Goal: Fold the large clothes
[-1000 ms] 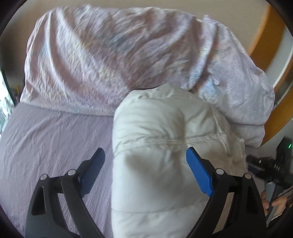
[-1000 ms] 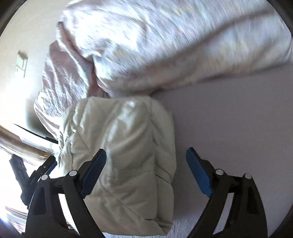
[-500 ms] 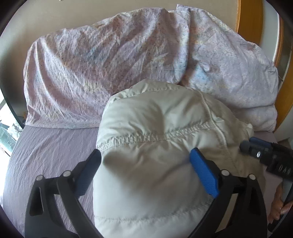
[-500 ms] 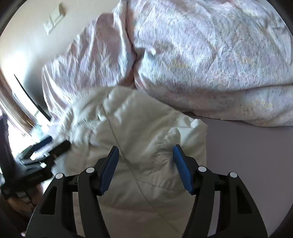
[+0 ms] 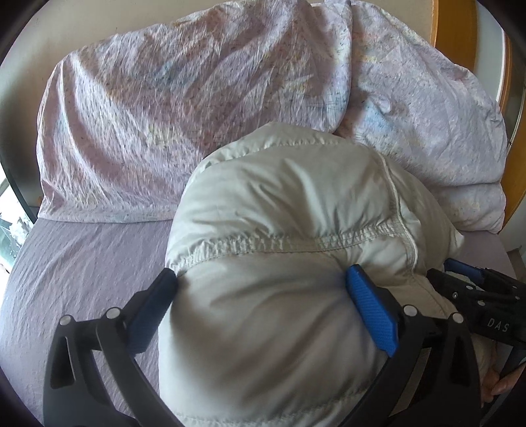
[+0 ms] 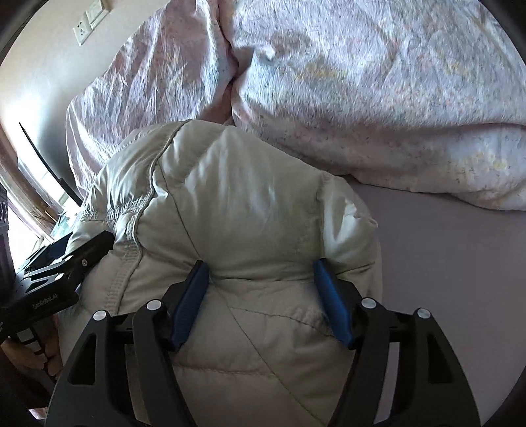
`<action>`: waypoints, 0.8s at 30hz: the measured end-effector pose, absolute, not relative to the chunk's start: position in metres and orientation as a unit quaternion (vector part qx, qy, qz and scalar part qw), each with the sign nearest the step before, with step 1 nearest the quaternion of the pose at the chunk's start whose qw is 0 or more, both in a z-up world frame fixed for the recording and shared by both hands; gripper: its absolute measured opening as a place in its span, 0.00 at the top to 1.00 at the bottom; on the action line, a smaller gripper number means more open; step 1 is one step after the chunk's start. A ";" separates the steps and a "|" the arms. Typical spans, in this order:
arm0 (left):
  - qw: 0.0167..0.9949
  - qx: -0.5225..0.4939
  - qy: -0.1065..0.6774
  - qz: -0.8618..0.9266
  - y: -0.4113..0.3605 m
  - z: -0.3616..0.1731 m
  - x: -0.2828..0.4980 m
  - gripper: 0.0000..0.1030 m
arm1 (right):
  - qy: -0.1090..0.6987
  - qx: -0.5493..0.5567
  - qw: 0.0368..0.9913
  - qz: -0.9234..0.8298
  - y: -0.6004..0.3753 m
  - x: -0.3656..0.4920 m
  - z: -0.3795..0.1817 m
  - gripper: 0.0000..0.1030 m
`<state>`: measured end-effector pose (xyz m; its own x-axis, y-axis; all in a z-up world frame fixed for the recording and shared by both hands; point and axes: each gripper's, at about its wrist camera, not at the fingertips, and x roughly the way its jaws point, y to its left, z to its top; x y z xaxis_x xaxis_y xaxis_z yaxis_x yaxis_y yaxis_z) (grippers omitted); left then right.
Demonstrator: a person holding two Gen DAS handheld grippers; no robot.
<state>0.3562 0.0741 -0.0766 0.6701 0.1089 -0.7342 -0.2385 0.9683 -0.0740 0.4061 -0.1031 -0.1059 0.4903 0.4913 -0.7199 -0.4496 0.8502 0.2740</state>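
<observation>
A puffy off-white quilted jacket (image 5: 279,230) lies bundled on the lilac bed sheet (image 5: 82,262), its far end against the bedding. My left gripper (image 5: 259,289) straddles its near part with the jaws at their widest; both blue pads touch the jacket's sides. In the right wrist view the same jacket (image 6: 246,197) bulges up between the pads of my right gripper (image 6: 259,276). Those pads pinch a fold of it, and the jaws are opening slightly. Each view shows the other gripper's body at the jacket's side: the right one (image 5: 476,295), the left one (image 6: 65,262).
A crumpled pale floral duvet (image 5: 164,98) is heaped along the far side of the bed (image 6: 361,82). A wooden frame (image 5: 457,33) stands behind it at the right. A wall socket (image 6: 88,23) sits on the wall. A person's hand (image 5: 503,387) shows at the lower right edge.
Both grippers came down and in over the jacket. The left jaws widened to span it. The right gripper swung from the jacket's edge onto its top and narrowed on a fold.
</observation>
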 end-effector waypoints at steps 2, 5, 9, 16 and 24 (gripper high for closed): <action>0.910 -0.081 0.394 0.097 0.075 -0.079 0.357 0.02 | 0.421 0.024 0.865 0.274 -0.104 0.406 -0.110 0.33; 0.910 -0.082 0.394 0.099 0.076 -0.081 0.358 0.02 | 0.415 0.025 0.867 0.275 -0.105 0.406 -0.115 0.33; 0.911 -0.082 0.392 0.101 0.078 -0.083 0.359 0.02 | 0.411 0.029 0.868 0.278 -0.104 0.407 -0.117 0.32; 0.911 -0.085 0.390 0.104 0.079 -0.086 0.360 0.02 | 0.409 0.035 0.866 0.284 -0.106 0.410 -0.121 0.32; 0.911 -0.082 0.389 0.108 0.078 -0.089 0.360 0.02 | 0.406 0.038 0.868 0.283 -0.107 0.408 -0.122 0.31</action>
<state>0.3600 0.0778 -0.0886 0.6742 0.1333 -0.7264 -0.2603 0.9633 -0.0649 0.4084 -0.1066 -0.1221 0.5101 0.5225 -0.6832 -0.4605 0.8368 0.2961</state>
